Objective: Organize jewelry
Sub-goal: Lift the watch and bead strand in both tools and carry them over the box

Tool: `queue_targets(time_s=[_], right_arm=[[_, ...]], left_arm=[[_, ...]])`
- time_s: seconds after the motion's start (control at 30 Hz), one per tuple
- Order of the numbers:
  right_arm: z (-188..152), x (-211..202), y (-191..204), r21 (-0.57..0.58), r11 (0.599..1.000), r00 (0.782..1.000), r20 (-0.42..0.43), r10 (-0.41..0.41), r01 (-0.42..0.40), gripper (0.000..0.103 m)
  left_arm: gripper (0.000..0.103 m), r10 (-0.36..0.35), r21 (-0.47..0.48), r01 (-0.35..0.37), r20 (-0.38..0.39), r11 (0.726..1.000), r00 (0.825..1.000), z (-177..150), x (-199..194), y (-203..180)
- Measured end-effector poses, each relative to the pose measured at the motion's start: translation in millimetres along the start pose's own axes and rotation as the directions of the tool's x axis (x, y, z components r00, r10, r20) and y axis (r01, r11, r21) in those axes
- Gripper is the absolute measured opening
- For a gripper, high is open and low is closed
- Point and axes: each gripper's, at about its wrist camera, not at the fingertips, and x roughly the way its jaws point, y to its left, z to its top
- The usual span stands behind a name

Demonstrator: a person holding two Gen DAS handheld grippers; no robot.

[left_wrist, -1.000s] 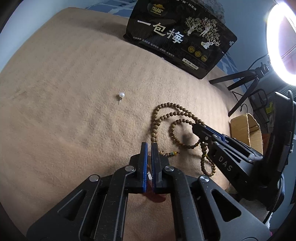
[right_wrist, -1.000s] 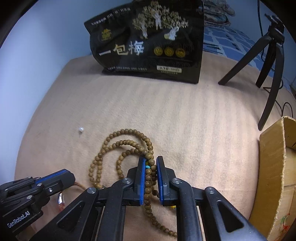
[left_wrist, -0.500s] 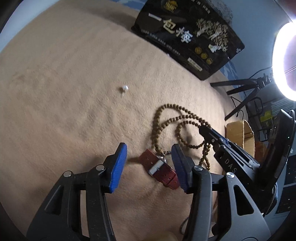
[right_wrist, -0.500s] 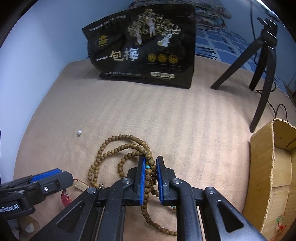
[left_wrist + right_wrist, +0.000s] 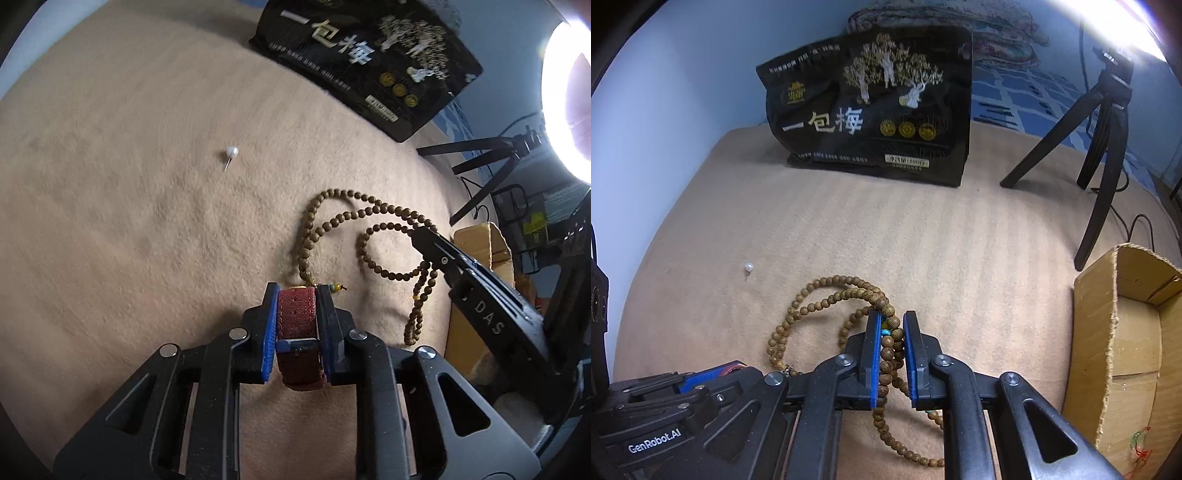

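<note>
My left gripper (image 5: 297,291) is shut on a dark red watch strap (image 5: 296,315) low over the tan blanket (image 5: 129,221). My right gripper (image 5: 891,319) is shut on a long string of brown wooden beads (image 5: 827,295); the beads (image 5: 332,225) lie in loops on the blanket ahead of both grippers. The right gripper shows in the left wrist view (image 5: 428,236) at the right. The left gripper shows in the right wrist view (image 5: 713,374) at the lower left. A small pearl pin (image 5: 231,152) lies alone to the left, also seen in the right wrist view (image 5: 749,266).
A black snack bag (image 5: 871,110) stands at the far edge of the blanket. A cardboard box (image 5: 1126,350) sits open at the right. A black tripod (image 5: 1108,147) and a bright ring light (image 5: 569,85) stand at the far right.
My left gripper opened over the red strap, then closed on it. My right gripper has kept its hold on the beads and shifted slightly.
</note>
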Motion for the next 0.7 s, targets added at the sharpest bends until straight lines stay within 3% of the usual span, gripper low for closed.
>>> queue_targets(time_s=[0.33,0.7], right_arm=[[1.3,-44.9,-2.6,-0.010,1.000,0.997,0.078,0.014,-0.013,0.009],[6.8,-116.6,-19.2,0.006,1.000,0.978,0.208,0.020,-0.022,0.009]], left_arm=[[0.018,0.003,0.072,-0.010,0.092,0.997,0.996,-1.8,-31.7,-18.1],[0.018,-0.063,0.163,0.039,0.142,0.986,0.988,-9.6,-62.3,-54.9]])
